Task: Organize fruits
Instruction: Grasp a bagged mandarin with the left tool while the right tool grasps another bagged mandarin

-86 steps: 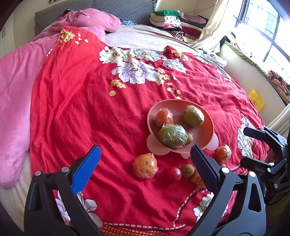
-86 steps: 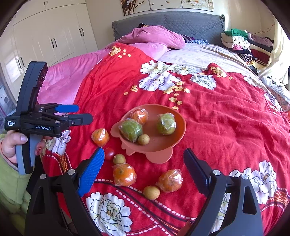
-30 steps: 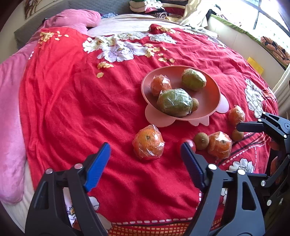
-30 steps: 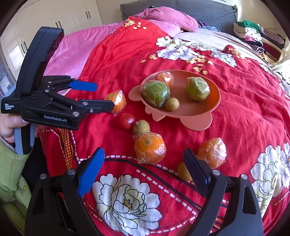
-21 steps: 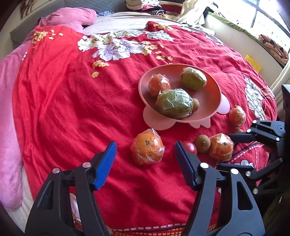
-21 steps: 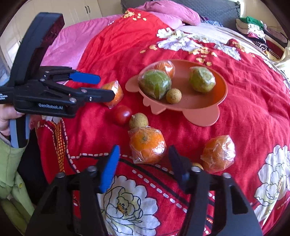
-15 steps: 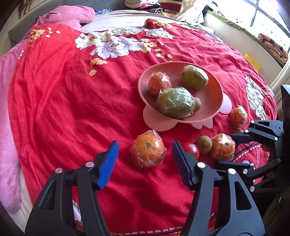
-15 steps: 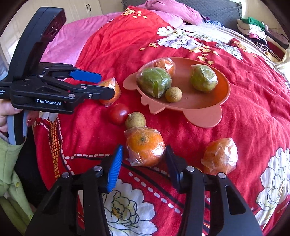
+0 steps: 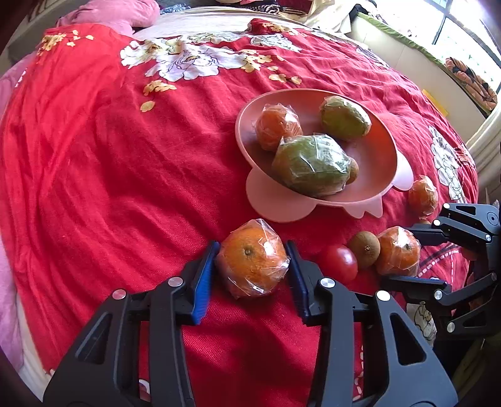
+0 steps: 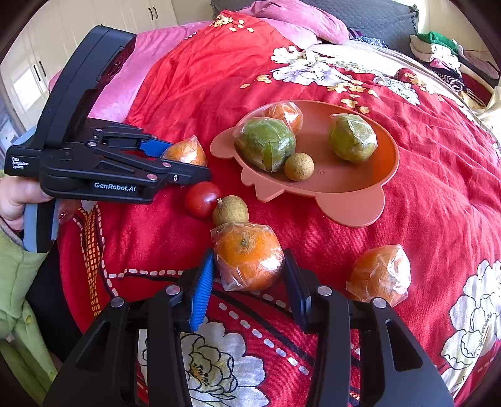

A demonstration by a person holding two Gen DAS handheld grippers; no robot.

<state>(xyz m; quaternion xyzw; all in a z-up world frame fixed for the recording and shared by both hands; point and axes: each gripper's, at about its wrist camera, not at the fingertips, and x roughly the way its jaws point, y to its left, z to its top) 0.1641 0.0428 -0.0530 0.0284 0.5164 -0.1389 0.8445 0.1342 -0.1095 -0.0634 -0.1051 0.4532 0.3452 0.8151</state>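
Left gripper (image 9: 252,266) fingers closed against one wrapped orange (image 9: 253,257); right gripper (image 10: 249,275) fingers closed against another (image 10: 249,255), both on bed (image 9: 109,156).

A bed covered by a red quilt (image 10: 422,175) printed with white flowers carries the fruit. A pink bowl (image 10: 369,184) sits on the quilt near its middle. In front of the bowl lie a plastic-wrapped orange (image 9: 252,258), a red tomato (image 10: 202,195), a small brown fruit (image 10: 231,211) touching the tomato, and a second wrapped orange (image 10: 249,255) just beside the brown fruit. A third wrapped orange (image 10: 380,275) rests apart to the right of the second. A pink blanket (image 10: 125,90) lies along the quilt's left edge, and a pink pillow (image 10: 297,22) sits at the head.
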